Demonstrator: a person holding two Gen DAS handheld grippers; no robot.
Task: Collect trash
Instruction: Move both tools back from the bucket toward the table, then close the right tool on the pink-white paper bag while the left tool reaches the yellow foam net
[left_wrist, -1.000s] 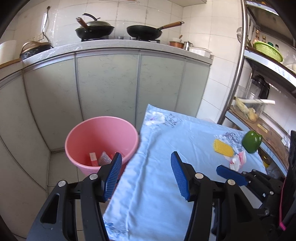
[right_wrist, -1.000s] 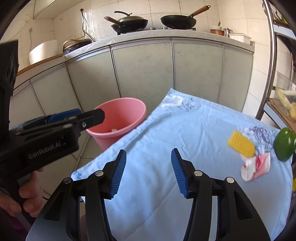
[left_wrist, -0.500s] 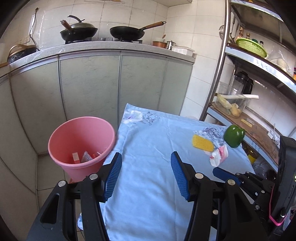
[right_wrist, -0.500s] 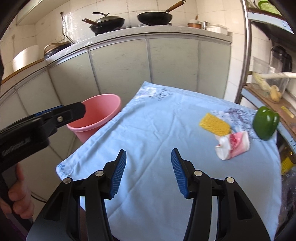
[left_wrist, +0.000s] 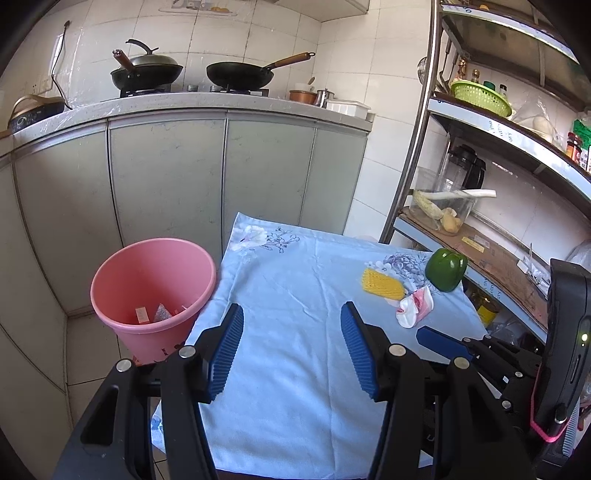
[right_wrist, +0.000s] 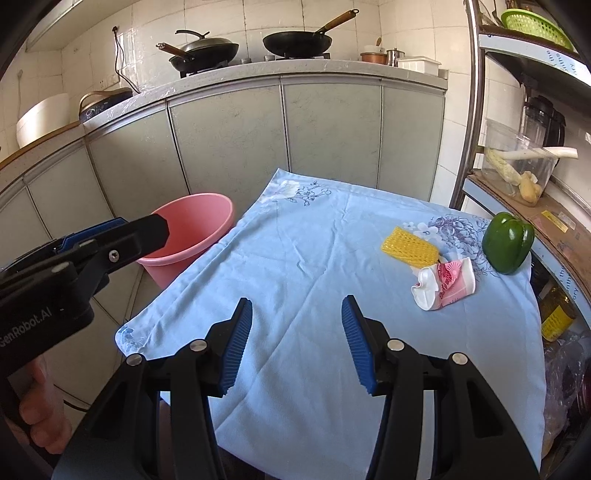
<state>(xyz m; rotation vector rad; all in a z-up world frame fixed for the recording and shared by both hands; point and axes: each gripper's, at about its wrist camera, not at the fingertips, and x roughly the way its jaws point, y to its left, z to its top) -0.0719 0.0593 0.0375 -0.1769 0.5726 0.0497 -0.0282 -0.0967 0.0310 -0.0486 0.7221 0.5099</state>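
Both tools are over the near edge of the surface (right_wrist: 295, 258), blue cloth spread across it, and neither is carrying anything. The left tool (left_wrist: 291, 347) has its blue pads spread wide with only cloth showing between them. Same story on the right tool (right_wrist: 297, 339): pads apart, gap empty, pointing down across the cloth.

Over on the far right corner, there's the target: a crushed cup (right_wrist: 443, 284), pink and white, lying on its side. It sits just beside a yellow corn piece (right_wrist: 408, 247), and a green pepper (right_wrist: 508, 243) stands near it toward the edge. The cup looks like the only piece of trash left up here; the corn and pepper read as food, so by my call they stay.

Now the bin (left_wrist: 153, 284), pink, down on the floor against the left side of the surface, just beside the hanging cloth. Look inside from the left view: a few small wrappers (left_wrist: 159, 314) already at the bottom. So part of the job appears done, with scraps in the bin and one cup still out.

What remains, as I judge it: reach across to the cup, pinch it, carry it the full width of the surface and drop it. The right tool is the nearer of the two, though the cup is well apart from its pads. The corn lying so close could get nudged on the way in.
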